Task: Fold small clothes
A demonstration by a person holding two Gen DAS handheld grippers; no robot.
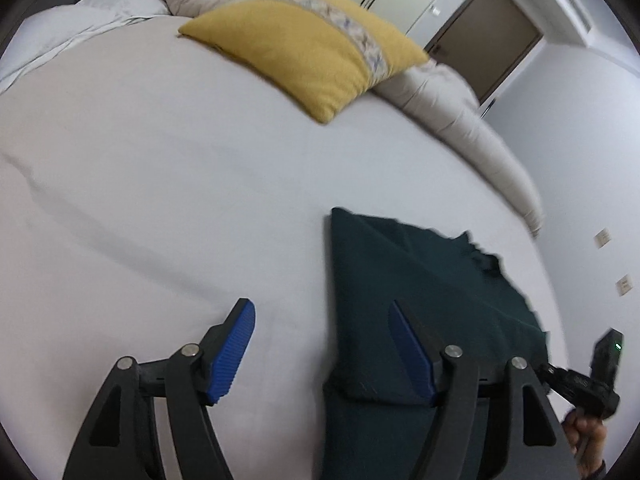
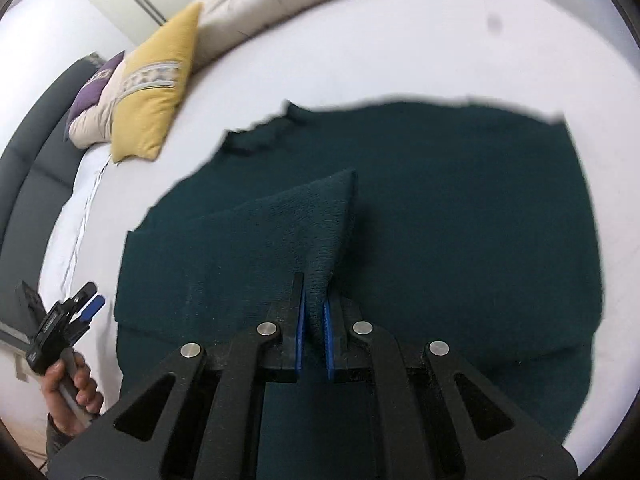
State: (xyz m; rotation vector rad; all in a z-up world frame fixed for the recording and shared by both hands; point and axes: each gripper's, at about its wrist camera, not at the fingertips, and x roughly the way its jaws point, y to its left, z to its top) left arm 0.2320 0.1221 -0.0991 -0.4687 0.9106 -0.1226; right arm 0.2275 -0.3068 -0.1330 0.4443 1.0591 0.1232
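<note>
- Left gripper: jaws wide apart with nothing pinched, poised over the left edge of the dark green garment, which lies on the near right of the bed.
- Right gripper: clamped on a raised flap of the garment; one fold looks underway, further folds remain.

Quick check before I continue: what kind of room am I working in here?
Most likely a bedroom: the dark green garment lies on a bed with a white sheet, a yellow pillow and a bunched beige duvet.
</note>
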